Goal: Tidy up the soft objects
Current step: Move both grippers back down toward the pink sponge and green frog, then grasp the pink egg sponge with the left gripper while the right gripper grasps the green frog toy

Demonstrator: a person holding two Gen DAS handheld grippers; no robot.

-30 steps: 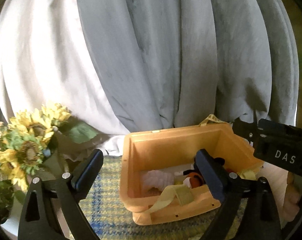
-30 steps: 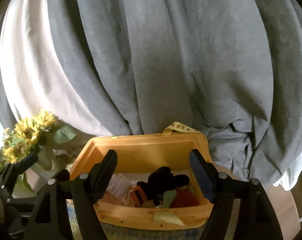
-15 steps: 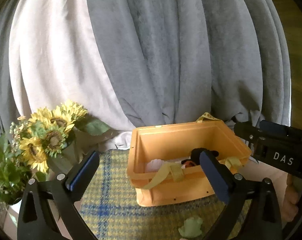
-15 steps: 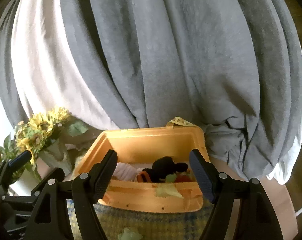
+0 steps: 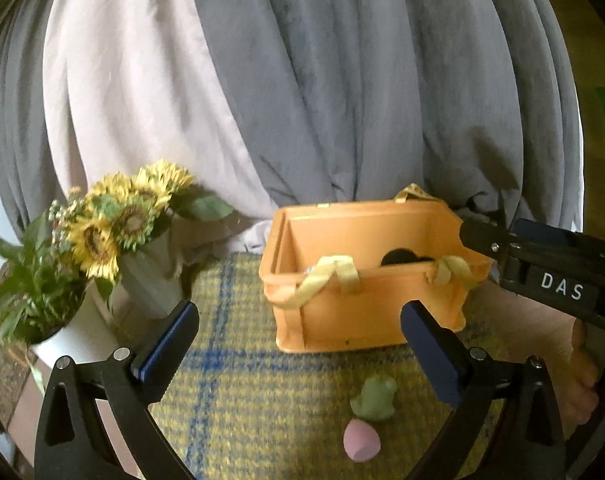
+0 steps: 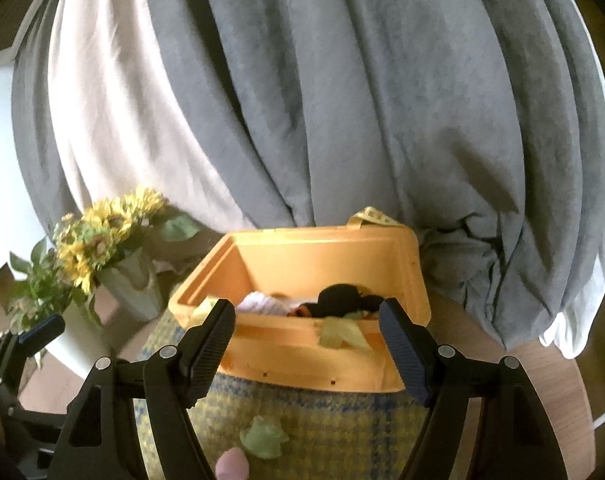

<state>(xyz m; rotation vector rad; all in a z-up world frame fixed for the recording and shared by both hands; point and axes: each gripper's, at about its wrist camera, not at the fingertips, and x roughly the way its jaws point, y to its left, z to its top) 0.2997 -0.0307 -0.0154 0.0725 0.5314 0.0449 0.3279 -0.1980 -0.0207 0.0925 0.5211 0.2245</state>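
Nearest, the left gripper (image 5: 298, 344) hangs over the yellow-and-blue plaid mat (image 5: 238, 392), its jaws spread wide after just opening further, with nothing between them. The right gripper (image 6: 307, 340) stands beside it, jaws apart and empty too, above the mat's near edge. On the mat just before them lie two small soft toys, close together but not touching: a pink egg-shaped sponge (image 5: 361, 439) closest to the near edge, and behind it a pale green frog-like plush (image 5: 374, 396).

Farther back, toward the mat's far edge, sits an orange plastic crate (image 5: 366, 316) with pale yellow fabric straps (image 5: 322, 280) draped over its front rim. Inside it lie a black plush (image 6: 342, 294), something white (image 6: 262, 302) and a pale green piece (image 6: 338, 332) hanging over the front wall.

Left of the crate, off the mat, a grey vase of sunflowers (image 5: 122, 216) stands next to a white pot of greenery (image 5: 30, 280). Grey and white curtains (image 5: 302, 80) close the background.
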